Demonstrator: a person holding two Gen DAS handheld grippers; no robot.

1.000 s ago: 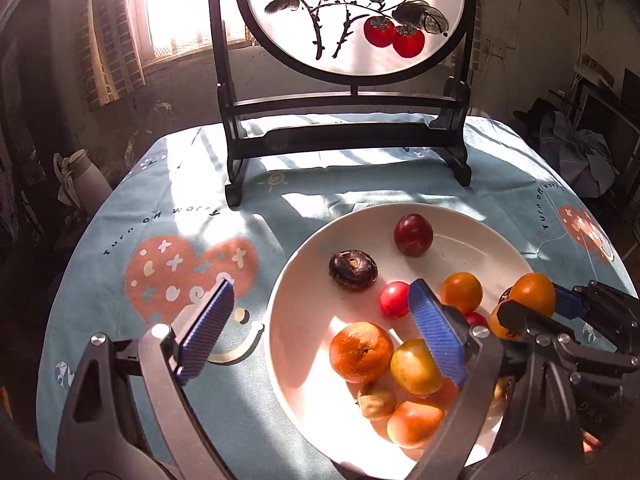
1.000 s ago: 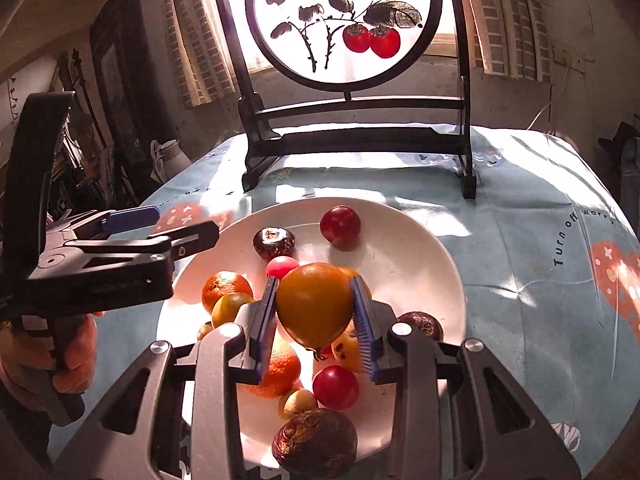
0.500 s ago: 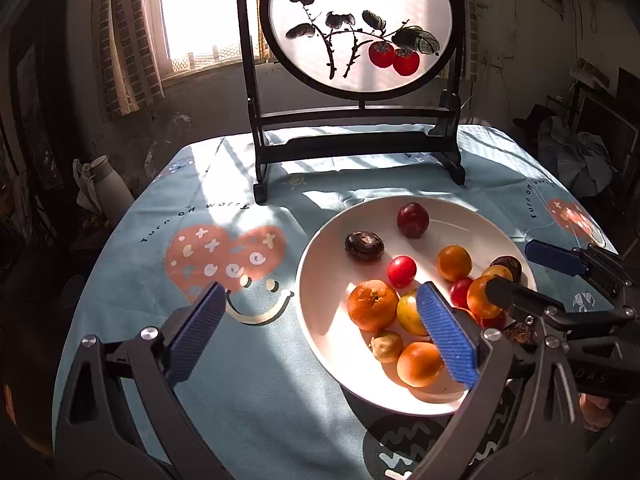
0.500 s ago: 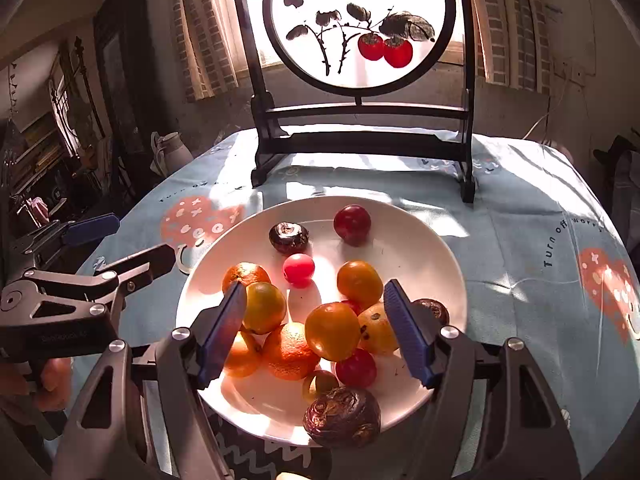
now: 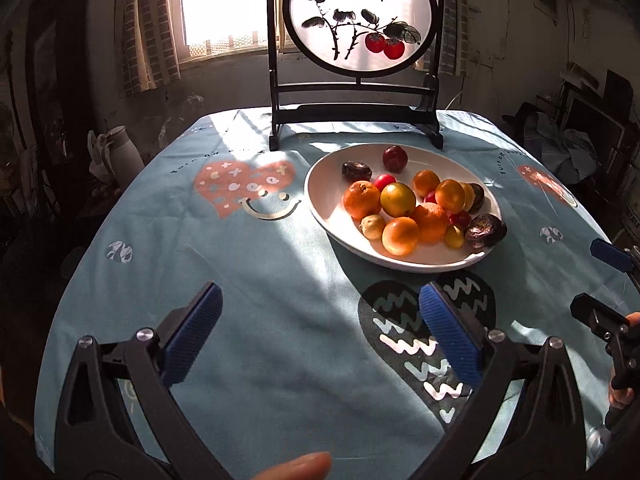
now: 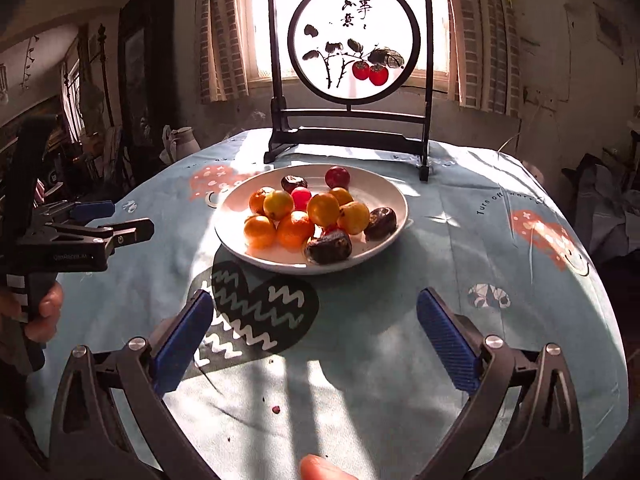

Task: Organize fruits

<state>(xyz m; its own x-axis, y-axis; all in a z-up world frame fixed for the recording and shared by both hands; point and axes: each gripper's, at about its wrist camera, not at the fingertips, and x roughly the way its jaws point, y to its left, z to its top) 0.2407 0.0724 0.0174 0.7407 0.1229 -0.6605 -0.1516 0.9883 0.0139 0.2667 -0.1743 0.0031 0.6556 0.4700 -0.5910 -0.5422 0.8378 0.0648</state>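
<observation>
L gripper [image 5: 320,316] gapes wide, nothing in it; R gripper [image 6: 314,312] jaws opening, also nothing between. Both sit near the plate [image 6: 394,194], over bare cloth [image 5: 280,280]. Looks like pulling clear w/o nudging the rim is the job now. Fruits [image 6: 310,216] heaped on plate mid-table: oranges, yellows, reds, a few dark wrinkly ones.

One white plate [image 5: 320,204] sits toward the far edge of the table [image 5: 280,340], holding two oranges [image 5: 362,199], about six smaller yellow-orange fruits [image 5: 397,199], roughly four red fruits [image 5: 395,158] and three dark wrinkled fruits [image 5: 485,230]. One framed round screen [image 5: 360,20] stands at the far edge.
</observation>
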